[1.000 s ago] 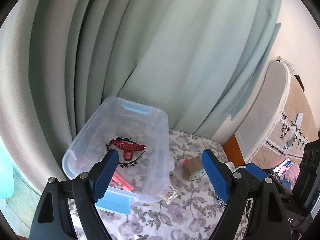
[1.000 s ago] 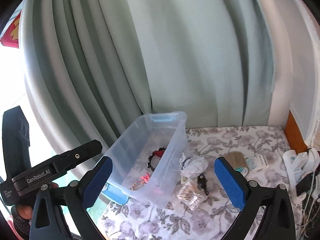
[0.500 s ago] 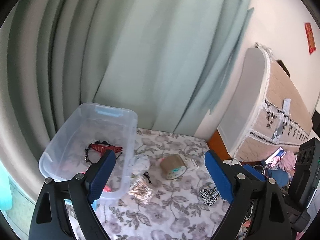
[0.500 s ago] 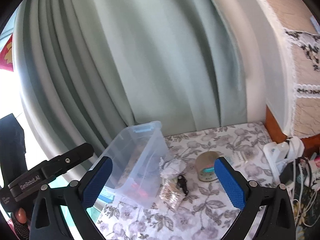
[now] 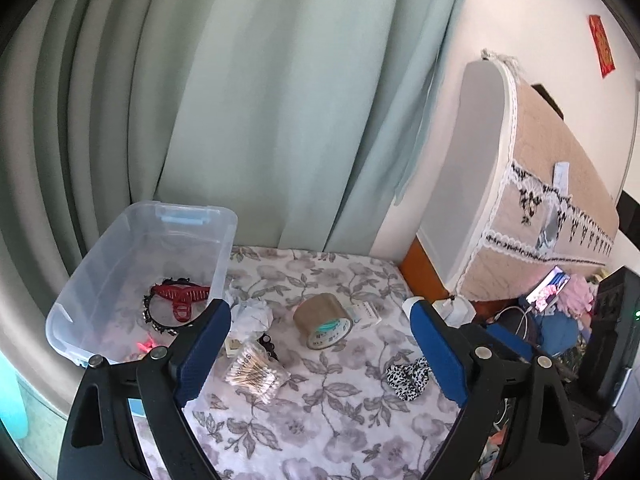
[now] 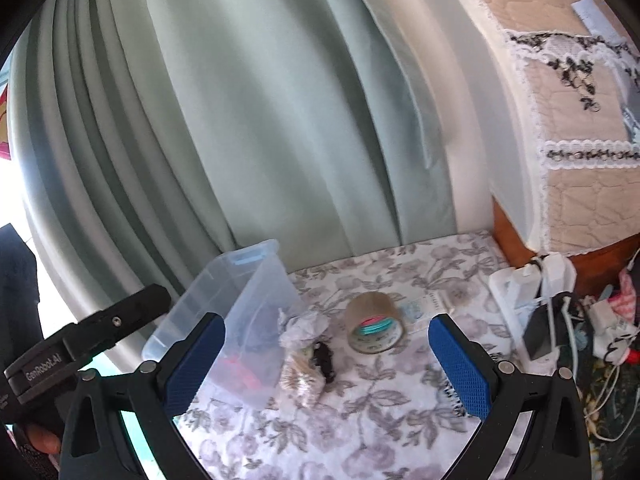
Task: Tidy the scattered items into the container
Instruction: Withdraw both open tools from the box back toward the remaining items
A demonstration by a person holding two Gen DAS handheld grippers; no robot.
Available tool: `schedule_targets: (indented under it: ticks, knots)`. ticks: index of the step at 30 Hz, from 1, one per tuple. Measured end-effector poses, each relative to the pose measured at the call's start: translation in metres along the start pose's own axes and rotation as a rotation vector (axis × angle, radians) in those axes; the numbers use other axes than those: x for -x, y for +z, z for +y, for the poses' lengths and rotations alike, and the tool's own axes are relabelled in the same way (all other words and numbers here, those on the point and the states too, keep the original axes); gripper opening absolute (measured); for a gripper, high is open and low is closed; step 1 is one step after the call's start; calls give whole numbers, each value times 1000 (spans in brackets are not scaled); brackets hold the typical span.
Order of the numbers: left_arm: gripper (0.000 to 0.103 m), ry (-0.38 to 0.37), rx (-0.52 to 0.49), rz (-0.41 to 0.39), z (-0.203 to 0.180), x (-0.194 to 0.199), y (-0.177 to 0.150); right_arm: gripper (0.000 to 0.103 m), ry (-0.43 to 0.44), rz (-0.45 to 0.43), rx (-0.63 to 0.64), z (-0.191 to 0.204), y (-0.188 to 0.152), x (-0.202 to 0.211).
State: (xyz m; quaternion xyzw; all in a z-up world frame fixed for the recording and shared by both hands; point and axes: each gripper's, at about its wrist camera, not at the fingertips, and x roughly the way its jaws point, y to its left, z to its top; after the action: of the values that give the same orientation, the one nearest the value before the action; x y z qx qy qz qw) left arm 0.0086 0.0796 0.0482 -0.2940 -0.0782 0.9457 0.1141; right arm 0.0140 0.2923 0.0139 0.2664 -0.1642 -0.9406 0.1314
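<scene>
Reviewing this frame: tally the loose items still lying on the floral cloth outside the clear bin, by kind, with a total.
Tape roll: 1
Crumpled tissue: 1
Cotton swab pack: 1
Leopard-print scrunchie: 1
Small black clip: 1
Small white packet: 1
Total: 6

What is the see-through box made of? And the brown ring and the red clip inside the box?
The clear storage box with blue latches looks like glossy plastic: you see the clip through its walls. The brown roll of packing tape seems shiny plastic film wound on a ring, probably cardboard. The red claw hair clip looks like hard, smooth plastic with moulded teeth.
</scene>
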Motion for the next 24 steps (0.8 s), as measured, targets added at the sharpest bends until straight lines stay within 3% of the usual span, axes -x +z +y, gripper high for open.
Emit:
schedule_targets:
  ticks: [6, 13, 24]
  knots:
    - [100, -32, -1, 16, -7, -18, -10, 103, -103, 3, 15, -15, -10, 3]
    - [103, -58, 19, 91, -8, -46, -28, 103, -220, 44, -84, -54, -30, 0]
    - [103, -126, 22, 191, 1, -94, -52, 103, -239, 182, -156, -89, -57, -33]
